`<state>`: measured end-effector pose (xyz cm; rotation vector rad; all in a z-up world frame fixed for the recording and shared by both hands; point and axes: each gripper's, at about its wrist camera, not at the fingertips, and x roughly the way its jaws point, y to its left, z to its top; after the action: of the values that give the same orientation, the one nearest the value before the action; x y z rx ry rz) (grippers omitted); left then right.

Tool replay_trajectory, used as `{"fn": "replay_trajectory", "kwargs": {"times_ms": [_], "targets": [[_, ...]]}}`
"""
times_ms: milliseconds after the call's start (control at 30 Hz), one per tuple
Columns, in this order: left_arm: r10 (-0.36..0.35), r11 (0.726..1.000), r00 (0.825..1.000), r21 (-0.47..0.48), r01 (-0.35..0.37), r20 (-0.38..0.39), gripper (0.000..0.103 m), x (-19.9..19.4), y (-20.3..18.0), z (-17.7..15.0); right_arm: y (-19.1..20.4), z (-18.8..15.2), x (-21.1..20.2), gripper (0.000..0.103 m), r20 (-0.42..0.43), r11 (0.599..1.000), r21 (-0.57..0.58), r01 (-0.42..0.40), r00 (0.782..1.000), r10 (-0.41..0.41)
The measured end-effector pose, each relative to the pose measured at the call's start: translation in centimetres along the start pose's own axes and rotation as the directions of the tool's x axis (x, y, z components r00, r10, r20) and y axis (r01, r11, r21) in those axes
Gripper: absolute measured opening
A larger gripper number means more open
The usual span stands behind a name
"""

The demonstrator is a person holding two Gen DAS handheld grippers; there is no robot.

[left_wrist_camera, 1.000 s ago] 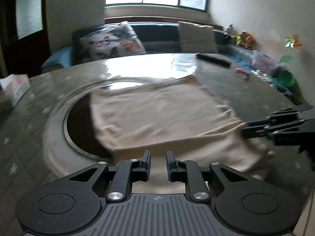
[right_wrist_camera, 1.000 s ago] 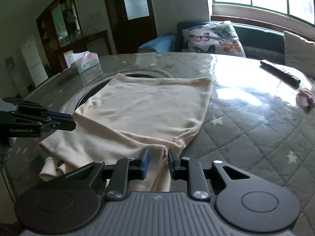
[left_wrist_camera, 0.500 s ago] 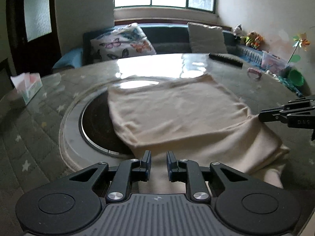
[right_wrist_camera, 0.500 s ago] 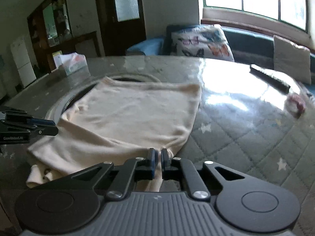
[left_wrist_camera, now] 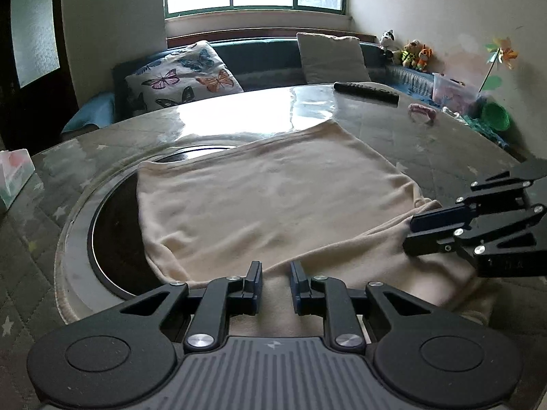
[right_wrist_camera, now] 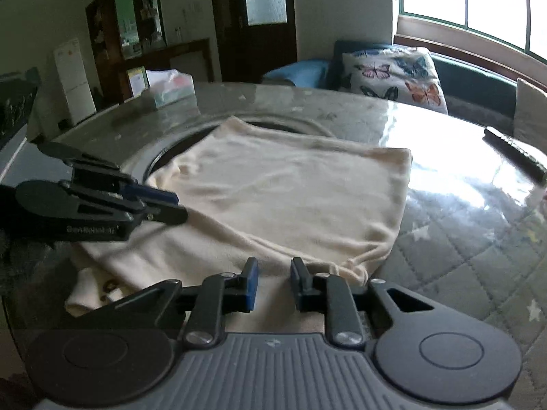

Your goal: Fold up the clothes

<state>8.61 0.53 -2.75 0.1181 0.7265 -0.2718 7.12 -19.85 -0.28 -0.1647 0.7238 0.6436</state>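
A cream garment (left_wrist_camera: pixel 273 198) lies folded flat on the round quilted table (left_wrist_camera: pixel 444 157), partly over a dark circular inset (left_wrist_camera: pixel 112 239). My left gripper (left_wrist_camera: pixel 276 275) is open, its fingers standing over the near folded edge with cloth showing between them. My right gripper (left_wrist_camera: pixel 415 232) comes in from the right at the garment's near corner. In the right wrist view the garment (right_wrist_camera: pixel 290 191) spreads ahead, and my right gripper (right_wrist_camera: pixel 273 275) stands open above its bunched near edge. My left gripper (right_wrist_camera: pixel 177 206) shows at the left over the cloth's edge.
A black remote (left_wrist_camera: pixel 365 90) and a small pink item (left_wrist_camera: pixel 422 111) lie on the far right of the table. A tissue box (left_wrist_camera: pixel 13 174) sits at the left edge. A bench with a butterfly cushion (left_wrist_camera: pixel 184 75) lies beyond.
My right gripper was shut half a second ago and now stands open over the cloth's near edge. Both grippers have drawn closer together along that edge. The left stayed open.
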Motion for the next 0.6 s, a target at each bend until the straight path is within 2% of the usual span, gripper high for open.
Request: {"fn": "replay_trajectory", "kwargs": {"times_ms": [67,167,367,433,500,600], "targets": [[0.006,1.0,1.0,0.016,-0.006,0.005,0.02,-0.7,0.0,-0.2,0.0,-0.3,-0.3,0.02,-0.009,1.0,-0.008,0.001,1.0,-0.001],[0.015,0.999,1.0,0.037,-0.016,0.006,0.028,-2.1,0.3,-0.8,-0.1,-0.9,-0.8,0.02,-0.023,1.0,-0.02,0.002,1.0,-0.002],[0.04,0.995,0.999,0.097,-0.038,-0.013,0.028,-5.3,0.8,-2.7,-0.4,-2.0,-1.8,0.02,-0.045,0.999,-0.04,0.007,0.999,-0.009],[0.045,0.99,0.999,0.135,-0.042,-0.017,0.035,-6.4,0.9,-3.4,-0.5,-2.0,-2.5,0.02,-0.039,0.999,-0.032,0.004,0.999,-0.005],[0.048,0.981,0.999,0.187,-0.045,-0.016,0.048,-7.4,0.7,-4.1,-0.5,-2.0,-3.1,0.02,-0.036,0.999,-0.043,-0.001,0.999,-0.001],[0.055,0.953,0.998,0.299,-0.048,-0.017,0.054,-8.6,-0.1,-5.4,0.1,-1.9,-4.0,0.021,-0.039,0.996,-0.094,-0.01,0.999,0.006]]}}
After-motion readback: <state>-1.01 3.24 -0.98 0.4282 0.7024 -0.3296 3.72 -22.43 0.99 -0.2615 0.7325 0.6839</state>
